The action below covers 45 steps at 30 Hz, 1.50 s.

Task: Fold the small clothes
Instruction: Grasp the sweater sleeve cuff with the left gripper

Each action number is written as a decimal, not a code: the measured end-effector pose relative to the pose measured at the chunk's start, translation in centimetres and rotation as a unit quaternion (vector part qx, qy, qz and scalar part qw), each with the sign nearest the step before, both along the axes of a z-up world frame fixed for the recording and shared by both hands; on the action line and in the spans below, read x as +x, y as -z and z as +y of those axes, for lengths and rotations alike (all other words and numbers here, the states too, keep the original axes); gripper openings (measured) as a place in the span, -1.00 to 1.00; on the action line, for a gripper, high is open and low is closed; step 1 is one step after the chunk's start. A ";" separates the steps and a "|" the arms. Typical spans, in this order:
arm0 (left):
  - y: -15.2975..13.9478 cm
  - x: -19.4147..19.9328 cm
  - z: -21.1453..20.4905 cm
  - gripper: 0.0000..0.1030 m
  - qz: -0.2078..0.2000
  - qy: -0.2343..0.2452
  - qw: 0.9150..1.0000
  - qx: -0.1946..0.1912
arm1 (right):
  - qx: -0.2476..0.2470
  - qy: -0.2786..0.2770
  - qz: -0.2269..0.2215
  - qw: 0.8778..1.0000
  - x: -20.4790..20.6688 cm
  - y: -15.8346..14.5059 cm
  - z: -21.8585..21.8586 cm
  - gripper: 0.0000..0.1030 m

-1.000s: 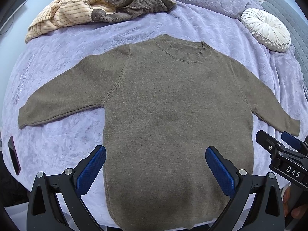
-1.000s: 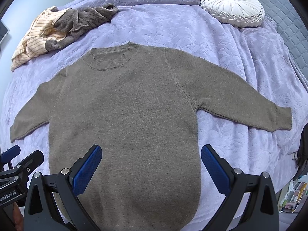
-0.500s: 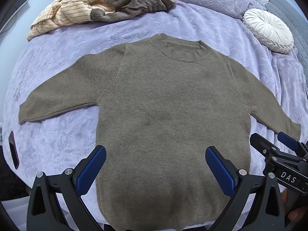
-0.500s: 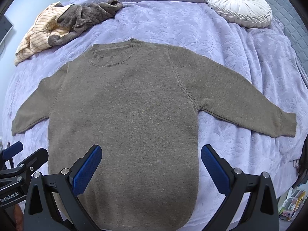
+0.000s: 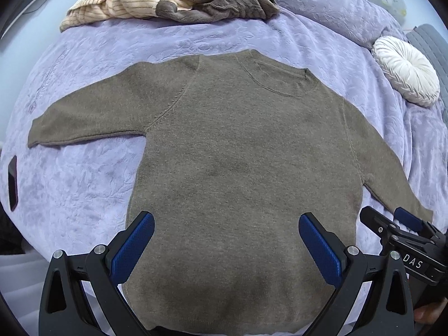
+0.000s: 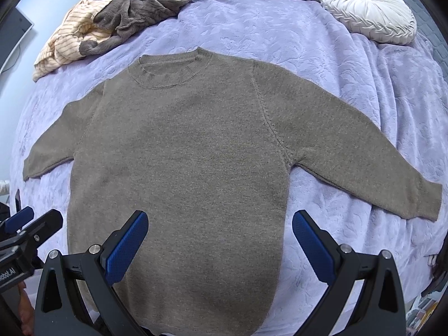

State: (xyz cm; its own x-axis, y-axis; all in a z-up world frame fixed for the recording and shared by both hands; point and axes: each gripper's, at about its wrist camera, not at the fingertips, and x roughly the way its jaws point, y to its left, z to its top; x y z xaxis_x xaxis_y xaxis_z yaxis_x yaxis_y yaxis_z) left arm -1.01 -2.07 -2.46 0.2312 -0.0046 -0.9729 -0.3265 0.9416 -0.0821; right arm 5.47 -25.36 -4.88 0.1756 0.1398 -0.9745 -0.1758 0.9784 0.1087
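Observation:
A small brown knit sweater (image 5: 240, 151) lies flat and face up on a lilac bedspread (image 5: 78, 184), both sleeves spread out, collar at the far side. It also shows in the right wrist view (image 6: 182, 151). My left gripper (image 5: 226, 240) is open and empty, hovering above the sweater's lower hem. My right gripper (image 6: 219, 238) is open and empty, above the hem's right part. The right gripper also shows at the right edge of the left wrist view (image 5: 403, 226), near the right cuff.
A pile of striped cream and brown clothes (image 5: 168, 0) lies at the far side of the bed. A round white cushion (image 5: 406, 75) sits at the far right. A dark phone (image 5: 12, 182) lies at the bed's left edge.
Both grippers have drawn slightly nearer and lower over the sweater, which now sits lower in both views. The sweater itself has not moved. Both stay open.

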 end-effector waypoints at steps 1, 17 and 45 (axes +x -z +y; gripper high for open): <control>0.2 0.0 0.3 1.00 0.000 -0.004 1.000 -0.004 | 0.000 -0.001 0.003 1.000 0.1 0.2 -0.1 0.99; 7.5 0.1 16.6 1.00 -0.033 -0.099 0.991 -0.081 | 0.098 -0.012 0.016 0.995 -1.3 2.5 5.9 0.99; 10.7 -3.1 38.9 -0.81 -0.291 -0.231 0.907 -0.200 | 0.132 -0.085 0.089 0.984 -3.5 6.8 22.2 0.99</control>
State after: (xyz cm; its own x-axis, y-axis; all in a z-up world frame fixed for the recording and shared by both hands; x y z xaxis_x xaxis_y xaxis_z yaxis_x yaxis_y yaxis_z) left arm -4.16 36.78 -13.17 0.7716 -0.1021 -0.6278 -0.4711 0.5714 -0.6720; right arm 1.99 -3.19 -11.72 -0.0414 0.4049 -0.9134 -0.2902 0.8699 0.3988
